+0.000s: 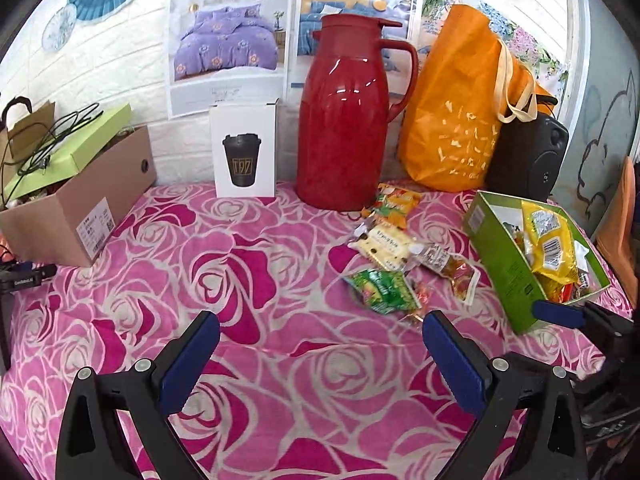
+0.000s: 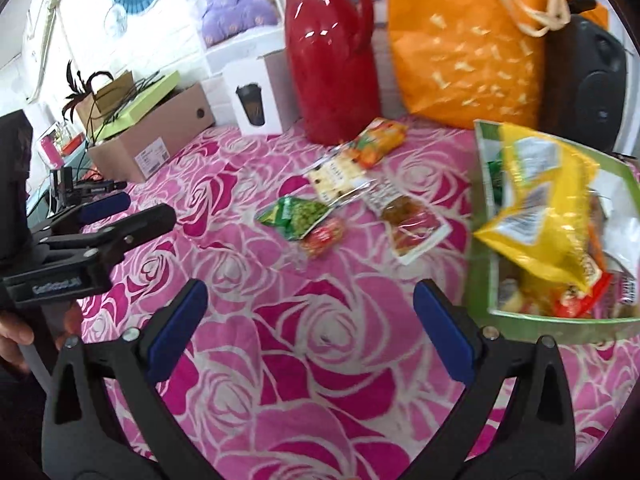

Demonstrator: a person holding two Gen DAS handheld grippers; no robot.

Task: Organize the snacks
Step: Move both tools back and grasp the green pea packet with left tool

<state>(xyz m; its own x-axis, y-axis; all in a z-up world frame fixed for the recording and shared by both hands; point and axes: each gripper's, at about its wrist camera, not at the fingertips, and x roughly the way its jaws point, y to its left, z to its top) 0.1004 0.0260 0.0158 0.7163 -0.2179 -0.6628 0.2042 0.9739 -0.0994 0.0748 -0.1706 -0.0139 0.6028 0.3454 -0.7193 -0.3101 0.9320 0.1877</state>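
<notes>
The table is covered with a pink rose-patterned cloth (image 1: 248, 288), and the loose snacks lie in a small cluster right of the middle, in front of a tall red jug (image 1: 346, 120). Nearest the jug is an orange packet (image 1: 394, 202), then a pale yellow packet (image 1: 384, 246) touching it, a clear pouch with reddish filling (image 1: 450, 266) beside that, and a green packet (image 1: 382, 290) with a small red sweet (image 2: 322, 236) tucked against its edge. To the right of the cluster stands a green box (image 1: 502, 276), open at the top and already stuffed with snacks, with a big yellow bag (image 1: 550, 242) sticking up out of it. The left gripper (image 1: 320, 354) hangs over bare cloth short of the snacks, its blue-padded jaws spread wide and holding nothing. The right gripper (image 2: 308, 322) sits just beside the near corner of the green box, jaws equally wide apart and empty; from its camera a hand (image 2: 16, 340) shows at the left edge on the other tool's handle. Along the wall behind stand an orange tote bag (image 1: 456, 120), a black speaker (image 1: 528, 156), a white carton printed with a cup (image 1: 245, 152), and a cardboard box (image 1: 76, 204) with cables lying on top.
</notes>
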